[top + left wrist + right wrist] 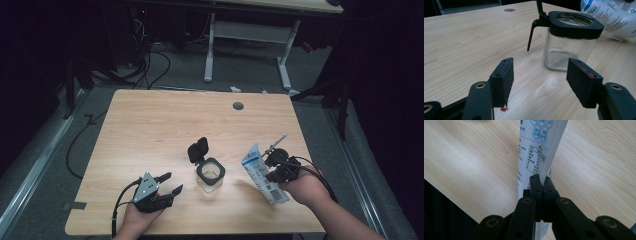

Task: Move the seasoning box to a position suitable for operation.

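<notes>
While pouch sits pinched between fingers, jar apart

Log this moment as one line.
left gripper: open, empty | right gripper: shut on pouch | jar: lid open

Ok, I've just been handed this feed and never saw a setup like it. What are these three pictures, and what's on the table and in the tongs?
There is no robot arm here: a person holds a hand tool in each hand, each ending in two-jaw tongs. The high view looks down on the wooden table from the person's side. The other two pictures come from cameras riding on the tools, looking along the black jaws.

In the middle of the table stands a clear glass jar with a black collar; its hinged lid is flipped up and open. The left tongs are open and hold nothing, with the jar just ahead of them. The right tongs are shut on a white and blue printed pouch, pinching it flat between the jaws.
</notes>
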Motion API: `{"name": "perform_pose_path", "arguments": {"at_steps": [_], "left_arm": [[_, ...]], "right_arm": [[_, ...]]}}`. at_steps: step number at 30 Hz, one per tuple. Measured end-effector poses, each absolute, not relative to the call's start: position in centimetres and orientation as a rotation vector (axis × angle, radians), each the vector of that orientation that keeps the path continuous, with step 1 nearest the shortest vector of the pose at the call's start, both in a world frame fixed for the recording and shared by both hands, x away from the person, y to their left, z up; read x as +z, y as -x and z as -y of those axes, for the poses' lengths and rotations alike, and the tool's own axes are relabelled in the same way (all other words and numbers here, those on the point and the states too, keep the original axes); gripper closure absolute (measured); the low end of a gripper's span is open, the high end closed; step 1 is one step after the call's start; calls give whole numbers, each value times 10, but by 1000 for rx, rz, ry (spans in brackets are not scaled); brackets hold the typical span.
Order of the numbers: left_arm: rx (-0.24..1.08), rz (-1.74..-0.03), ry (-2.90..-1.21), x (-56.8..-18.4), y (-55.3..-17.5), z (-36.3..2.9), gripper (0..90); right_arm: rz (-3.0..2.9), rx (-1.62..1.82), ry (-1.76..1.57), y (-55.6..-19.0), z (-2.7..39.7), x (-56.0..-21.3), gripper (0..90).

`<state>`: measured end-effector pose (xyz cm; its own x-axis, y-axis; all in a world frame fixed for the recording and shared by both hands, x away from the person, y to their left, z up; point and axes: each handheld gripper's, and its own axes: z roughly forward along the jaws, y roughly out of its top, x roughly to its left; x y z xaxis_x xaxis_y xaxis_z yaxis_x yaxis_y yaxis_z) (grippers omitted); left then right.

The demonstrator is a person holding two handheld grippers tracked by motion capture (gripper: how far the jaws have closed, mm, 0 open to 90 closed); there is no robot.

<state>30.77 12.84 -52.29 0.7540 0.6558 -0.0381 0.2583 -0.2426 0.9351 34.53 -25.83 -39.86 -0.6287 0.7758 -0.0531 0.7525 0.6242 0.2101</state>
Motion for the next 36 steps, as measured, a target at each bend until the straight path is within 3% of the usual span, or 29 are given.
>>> {"name": "perform_pose_path", "arguments": {"at_steps": [36], "left_arm": [[335, -563, -1858, -522, -292, -74, 357]], "right_arm": [[-2759, 301, -1186, -341, 215, -352, 898]]}}
